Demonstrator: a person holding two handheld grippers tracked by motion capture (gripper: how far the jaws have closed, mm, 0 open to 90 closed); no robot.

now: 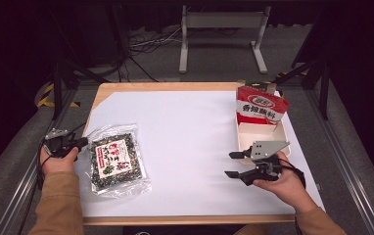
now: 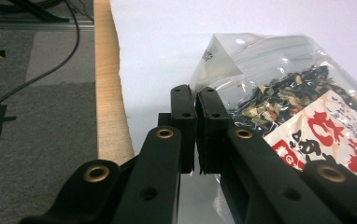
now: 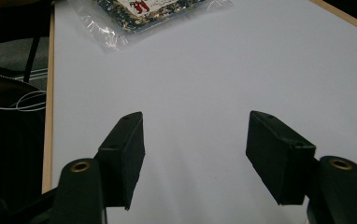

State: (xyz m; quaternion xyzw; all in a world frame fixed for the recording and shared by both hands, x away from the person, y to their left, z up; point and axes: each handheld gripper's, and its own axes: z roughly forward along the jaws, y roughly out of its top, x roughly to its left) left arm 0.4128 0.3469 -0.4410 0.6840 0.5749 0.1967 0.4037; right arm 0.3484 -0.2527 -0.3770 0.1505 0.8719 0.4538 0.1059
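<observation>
A clear plastic bag (image 1: pixel 117 159) of dark dried pieces with a red and white label lies flat at the left of the white sheet. In the left gripper view the bag (image 2: pixel 284 88) spreads to the right of the jaws. My left gripper (image 1: pixel 81 143) sits at the bag's left edge. Its jaws (image 2: pixel 195 100) stand pressed together with the thin clear rim of the bag pinched between the pads. My right gripper (image 1: pixel 231 164) rests low over the sheet at the right, pointing left. It (image 3: pixel 195 154) stands open with nothing between its fingers.
A white tray (image 1: pixel 262 135) stands at the right edge behind the right gripper, with a red snack packet (image 1: pixel 261 107) upright in its far end. The white sheet (image 1: pixel 190 142) covers a wooden table (image 1: pixel 165 87). Metal rails run along both sides.
</observation>
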